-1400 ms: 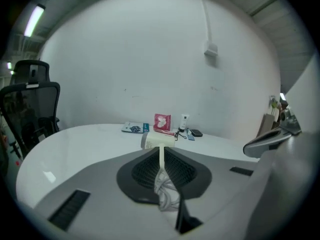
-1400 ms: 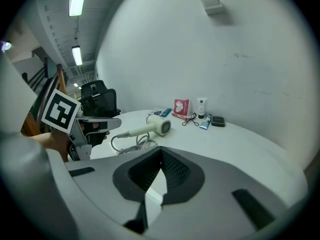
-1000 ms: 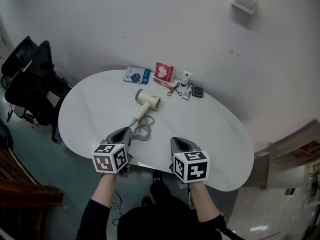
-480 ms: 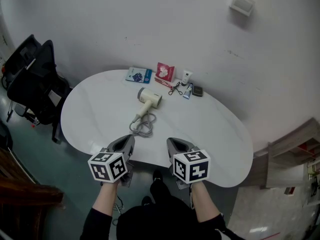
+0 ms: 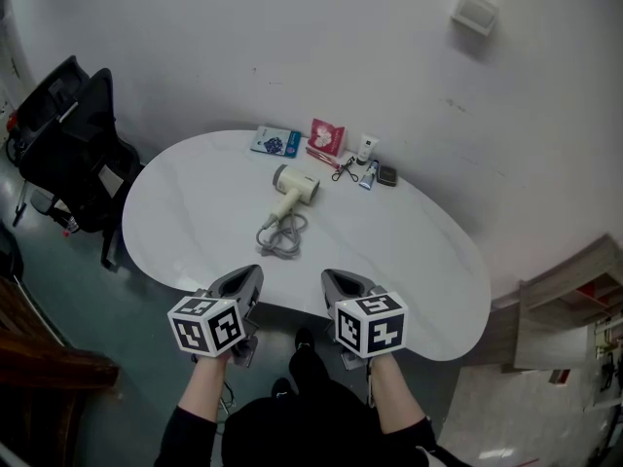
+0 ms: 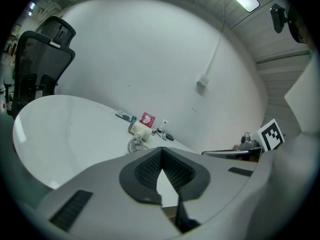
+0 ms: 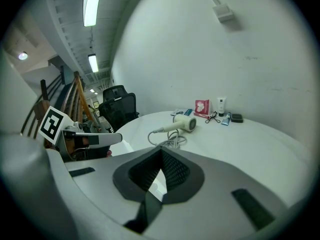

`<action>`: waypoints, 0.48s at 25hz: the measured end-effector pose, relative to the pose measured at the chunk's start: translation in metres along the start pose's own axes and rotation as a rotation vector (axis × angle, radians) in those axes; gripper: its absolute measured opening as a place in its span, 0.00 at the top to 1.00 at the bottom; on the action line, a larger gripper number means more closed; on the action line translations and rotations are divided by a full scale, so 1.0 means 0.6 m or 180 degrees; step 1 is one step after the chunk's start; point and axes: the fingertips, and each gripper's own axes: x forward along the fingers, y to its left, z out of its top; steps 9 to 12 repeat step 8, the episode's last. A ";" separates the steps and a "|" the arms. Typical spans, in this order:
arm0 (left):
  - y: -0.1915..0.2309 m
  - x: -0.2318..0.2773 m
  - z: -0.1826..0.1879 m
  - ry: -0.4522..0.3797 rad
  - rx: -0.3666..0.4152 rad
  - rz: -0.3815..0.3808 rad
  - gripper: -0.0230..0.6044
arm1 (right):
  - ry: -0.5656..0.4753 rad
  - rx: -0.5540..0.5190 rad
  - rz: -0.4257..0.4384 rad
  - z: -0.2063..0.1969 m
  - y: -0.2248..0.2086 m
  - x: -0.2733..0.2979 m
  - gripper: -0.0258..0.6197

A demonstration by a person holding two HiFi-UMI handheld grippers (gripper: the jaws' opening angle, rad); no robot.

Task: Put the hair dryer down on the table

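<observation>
This is looking like a plain office or studio room: an office chair (image 5: 63, 149) is standing at 9 o'clock of the white bench (image 5: 185, 222), strip lights (image 7: 91, 4) are glowing overhead, and toiletries (image 5: 364, 150) are lying at its 12 o'clock against a bare wall (image 5: 292, 47).

hair dryer (image 5: 295, 185) on table (image 5: 195, 212), cord (image 5: 280, 237) before it

Overhead, long white ceiling strip lights (image 7: 91, 4) give me cool, even brightness. My glossy white oval bench (image 5: 195, 212) carries a soft sheen and faint shadows. Both gripper views bulge strongly, their corners black.
</observation>
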 end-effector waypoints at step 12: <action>-0.012 -0.038 -0.017 0.0011 -0.0071 -0.0071 0.95 | -0.0003 -0.0046 0.0048 -0.017 0.036 -0.020 0.96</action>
